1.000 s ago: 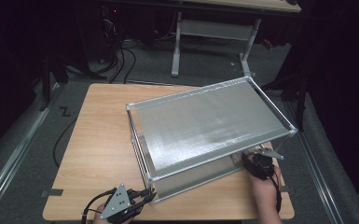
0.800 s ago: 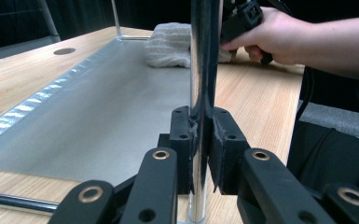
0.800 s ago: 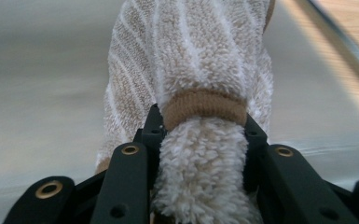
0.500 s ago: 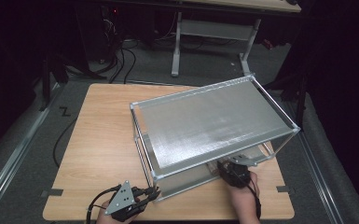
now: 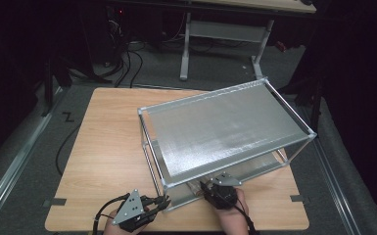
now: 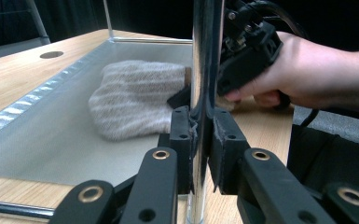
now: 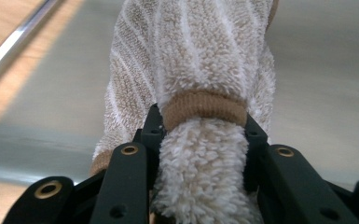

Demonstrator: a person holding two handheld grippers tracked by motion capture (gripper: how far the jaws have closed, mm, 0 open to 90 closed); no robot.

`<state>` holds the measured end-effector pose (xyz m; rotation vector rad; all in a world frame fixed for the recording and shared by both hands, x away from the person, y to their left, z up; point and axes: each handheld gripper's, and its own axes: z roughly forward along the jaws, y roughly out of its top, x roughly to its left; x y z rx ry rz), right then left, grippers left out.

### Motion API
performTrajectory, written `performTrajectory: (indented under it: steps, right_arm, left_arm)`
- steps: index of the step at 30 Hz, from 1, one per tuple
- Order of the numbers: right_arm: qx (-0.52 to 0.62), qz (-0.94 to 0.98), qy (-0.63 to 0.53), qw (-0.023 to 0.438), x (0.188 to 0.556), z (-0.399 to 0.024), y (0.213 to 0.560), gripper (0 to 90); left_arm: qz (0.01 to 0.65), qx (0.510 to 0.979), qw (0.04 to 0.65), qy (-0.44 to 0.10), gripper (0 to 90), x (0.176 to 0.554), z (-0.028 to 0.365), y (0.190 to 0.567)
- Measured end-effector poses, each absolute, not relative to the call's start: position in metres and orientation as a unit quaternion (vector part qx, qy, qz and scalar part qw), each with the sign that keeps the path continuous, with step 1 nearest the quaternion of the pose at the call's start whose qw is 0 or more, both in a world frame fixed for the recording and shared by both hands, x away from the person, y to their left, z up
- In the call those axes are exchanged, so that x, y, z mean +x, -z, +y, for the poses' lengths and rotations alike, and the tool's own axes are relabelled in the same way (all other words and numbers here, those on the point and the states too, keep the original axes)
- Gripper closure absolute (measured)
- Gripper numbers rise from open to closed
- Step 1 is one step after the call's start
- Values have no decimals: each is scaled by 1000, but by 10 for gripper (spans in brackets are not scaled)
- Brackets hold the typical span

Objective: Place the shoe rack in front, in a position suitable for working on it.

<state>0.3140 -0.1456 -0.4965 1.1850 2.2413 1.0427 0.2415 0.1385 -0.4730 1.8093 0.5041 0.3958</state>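
A two-tier metal rack [image 5: 225, 127] stands on the wooden table [image 5: 107, 147]. My left gripper [image 5: 162, 201] is at the rack's near left corner, shut on the chrome corner post [image 6: 204, 56]; the post runs up between its pads [image 6: 182, 135]. A fluffy cream cloth with white stripes and a tan band [image 7: 196, 60] lies on the lower shelf [image 7: 326, 70]. My right gripper [image 7: 200, 121] is shut on its near end. From the high view the right gripper [image 5: 204, 189] reaches under the top shelf from the front. The left gripper view shows the cloth [image 6: 135, 100] beyond the post.
The top shelf hides most of the lower shelf from above. A person's hand [image 6: 307, 74] holds the right gripper close beside the corner post. Bare tabletop lies left of the rack. A desk frame [image 5: 225, 34] and cables [image 5: 122, 58] are on the floor beyond the table.
The right hand has slid left along the rack's front, from the near right corner toward the left post, with the cloth in its jaws. The left gripper has stayed on the post.
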Motion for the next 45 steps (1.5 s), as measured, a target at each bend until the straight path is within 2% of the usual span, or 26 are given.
performTrajectory:
  steps: [13,19,33,45]
  right_arm:
    - [372,822,-395,172,280,-94,497,642]
    - [376,820,-396,173,280,-92,499,641]
    - [428,797,-384,188,306,-129,500,640]
    - [462,777,-365,224,326,-178,500,638]
  left_arm:
    - [211,773,574,-168,802,242,135,473]
    - [211,774,572,-170,802,242,135,473]
    - [213,774,572,-170,802,242,135,473]
    - [213,775,570,-171,802,242,135,472]
